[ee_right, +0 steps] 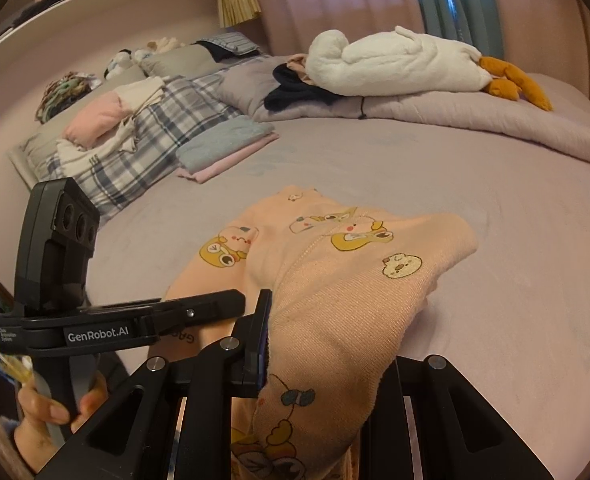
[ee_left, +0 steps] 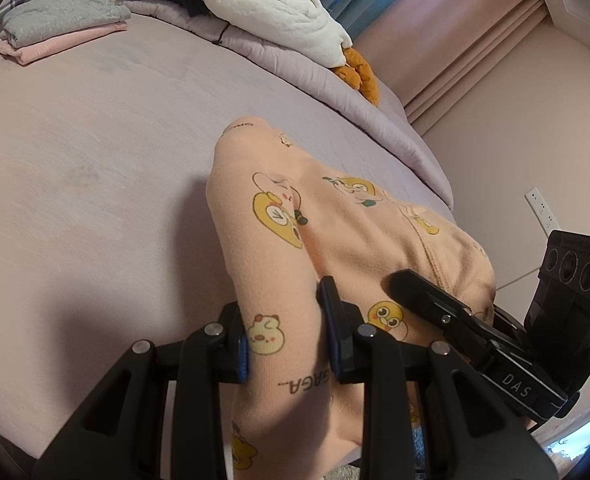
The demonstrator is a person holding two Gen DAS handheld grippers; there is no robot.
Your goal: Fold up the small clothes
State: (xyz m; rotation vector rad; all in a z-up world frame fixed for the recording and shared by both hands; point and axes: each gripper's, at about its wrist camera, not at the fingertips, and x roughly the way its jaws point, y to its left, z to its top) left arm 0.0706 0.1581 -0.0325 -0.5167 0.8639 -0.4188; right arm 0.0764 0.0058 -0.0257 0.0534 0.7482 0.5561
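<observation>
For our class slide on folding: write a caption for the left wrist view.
Left tool pinches peach cartoon-print garment over the pink bed, right tool gripping alongside.

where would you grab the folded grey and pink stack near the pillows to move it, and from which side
Judging from its pose, take the folded grey and pink stack at its open corner facing the bare sheet, coming in low, pinching both layers. The plaid pillow blocks the far side.

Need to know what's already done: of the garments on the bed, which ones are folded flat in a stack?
The grey top on the pink garment, stacked beside the plaid pillow. The peach cartoon-print garment hangs bunched from both grippers.
</observation>
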